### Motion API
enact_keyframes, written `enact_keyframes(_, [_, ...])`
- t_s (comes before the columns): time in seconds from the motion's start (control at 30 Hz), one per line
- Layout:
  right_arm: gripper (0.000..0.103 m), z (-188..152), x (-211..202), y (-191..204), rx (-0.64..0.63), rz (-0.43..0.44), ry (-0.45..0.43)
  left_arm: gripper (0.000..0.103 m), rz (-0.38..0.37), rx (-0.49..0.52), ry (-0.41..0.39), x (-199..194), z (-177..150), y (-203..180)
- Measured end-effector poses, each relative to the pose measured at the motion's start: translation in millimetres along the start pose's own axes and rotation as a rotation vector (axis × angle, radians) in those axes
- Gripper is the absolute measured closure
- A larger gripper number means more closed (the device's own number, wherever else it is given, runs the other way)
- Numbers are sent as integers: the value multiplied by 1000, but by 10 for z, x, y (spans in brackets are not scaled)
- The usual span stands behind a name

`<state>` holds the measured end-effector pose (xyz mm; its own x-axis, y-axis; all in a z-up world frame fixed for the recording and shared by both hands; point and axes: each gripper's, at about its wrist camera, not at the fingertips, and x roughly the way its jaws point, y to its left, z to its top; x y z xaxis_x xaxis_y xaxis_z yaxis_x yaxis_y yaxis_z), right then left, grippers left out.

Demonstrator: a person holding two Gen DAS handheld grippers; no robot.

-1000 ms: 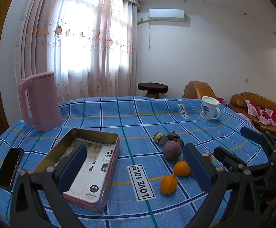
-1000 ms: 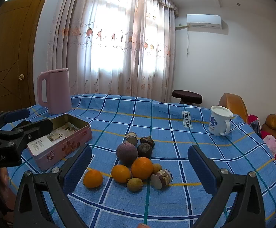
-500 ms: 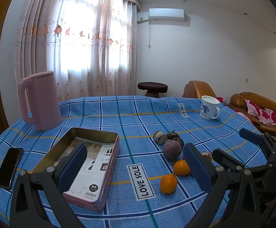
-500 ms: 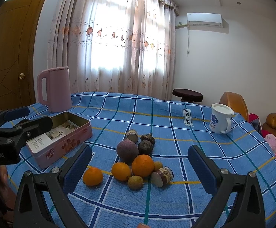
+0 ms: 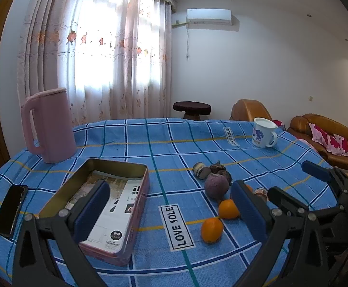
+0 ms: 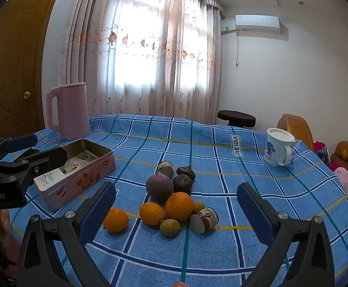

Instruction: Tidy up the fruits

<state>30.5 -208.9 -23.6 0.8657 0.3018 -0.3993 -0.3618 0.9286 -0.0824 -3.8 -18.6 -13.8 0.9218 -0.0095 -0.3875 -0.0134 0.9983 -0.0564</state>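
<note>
A cluster of fruit lies mid-table: a large orange [image 6: 179, 206], two smaller oranges [image 6: 151, 213] [image 6: 115, 219], a purple round fruit [image 6: 159, 188], dark mangosteens [image 6: 183, 183], a small yellowish fruit [image 6: 169, 227] and cut pieces [image 6: 204, 220]. An open pink tin box [image 6: 78, 174] with paper inside stands to their left. My right gripper [image 6: 176, 210] is open and empty, hovering in front of the fruit. My left gripper [image 5: 169, 208] is open and empty, between the tin [image 5: 102, 205] and the oranges [image 5: 211, 229].
A pink kettle [image 5: 48, 125] stands at the back left. A white mug [image 5: 263, 135] stands at the back right. A black phone [image 5: 10, 210] lies at the table's left edge. The table carries a blue checked cloth [image 6: 221, 155]. Sofas [image 5: 322, 138] stand beyond the right side.
Both grippers have drifted slightly forward toward the fruit; the fruit sits a little closer in the right wrist view. Nothing was taken hold of.
</note>
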Motion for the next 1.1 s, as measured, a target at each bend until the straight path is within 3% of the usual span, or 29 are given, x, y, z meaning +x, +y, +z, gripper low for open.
enact_keyframes(0.4, [1,-71,84,-106,10,-5,24,0,-2,14,21,91,-20,-22])
enact_keyframes(0.6, [2,-260,231,-379,9,-83,88,0,-36,48,96,346,-217,-148])
enact_keyframes(0.7, [15,-356,333,-480,14,-72,148,4,-74,58,142,487,-317,-232])
enact_keyframes(0.77, [33,-403,414,-497,6,-55,188,11,-106,56,174,579,-368,-270])
enact_keyframes(0.97, [41,-440,575,-464,-37,-37,252,36,-188,53,268,788,-450,-394])
enact_keyframes(1.03, [49,-435,641,-480,-38,-17,283,42,-204,65,294,830,-471,-440])
enact_keyframes(1.1, [49,-415,697,-492,-38,-4,308,45,-213,73,317,856,-497,-465])
